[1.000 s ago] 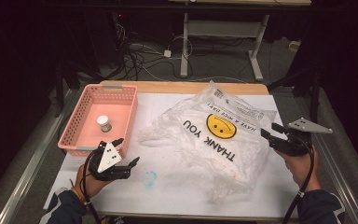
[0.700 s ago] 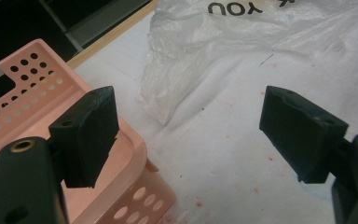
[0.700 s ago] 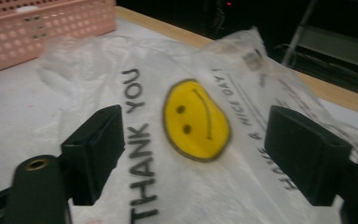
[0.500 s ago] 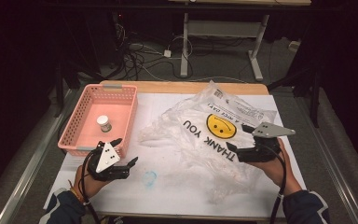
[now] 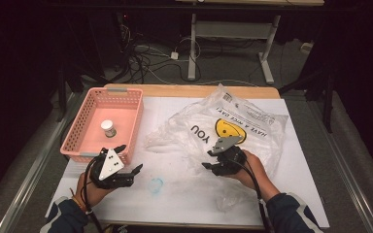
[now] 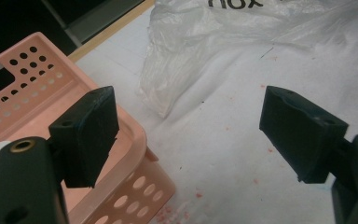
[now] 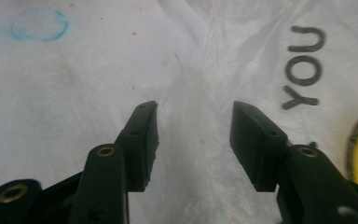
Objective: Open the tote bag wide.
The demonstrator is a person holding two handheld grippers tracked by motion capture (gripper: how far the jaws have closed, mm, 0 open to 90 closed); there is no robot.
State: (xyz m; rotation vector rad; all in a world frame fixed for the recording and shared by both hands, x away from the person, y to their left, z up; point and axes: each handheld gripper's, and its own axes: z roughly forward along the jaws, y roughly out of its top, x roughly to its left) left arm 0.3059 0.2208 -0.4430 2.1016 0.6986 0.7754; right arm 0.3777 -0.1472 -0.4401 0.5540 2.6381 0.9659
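Your left gripper (image 5: 128,160) sits low at the table's (image 5: 184,194) near left, by the near right corner of the pink basket (image 5: 126,97). Its jaws are spread wide with nothing between them; in the left gripper view (image 6: 189,135) one jaw overlaps the basket corner (image 6: 135,140), the other hangs over bare white surface.

Your right gripper (image 5: 210,165) reaches in from the near right, forearm angled inward, jaws pointing left over the near edge of the bag (image 5: 252,131). In the right gripper view (image 7: 193,135) the jaws stand parted, straddling a raised crease of the plastic (image 7: 200,84) without closing on it.

The bag is clear, crumpled plastic, lying right of centre, printed "YOU" (image 7: 303,65) with a yellow face (image 5: 230,130). A small white jar (image 5: 108,128) stands in the basket. A blue ring mark (image 5: 156,184) lies on the table between your grippers.
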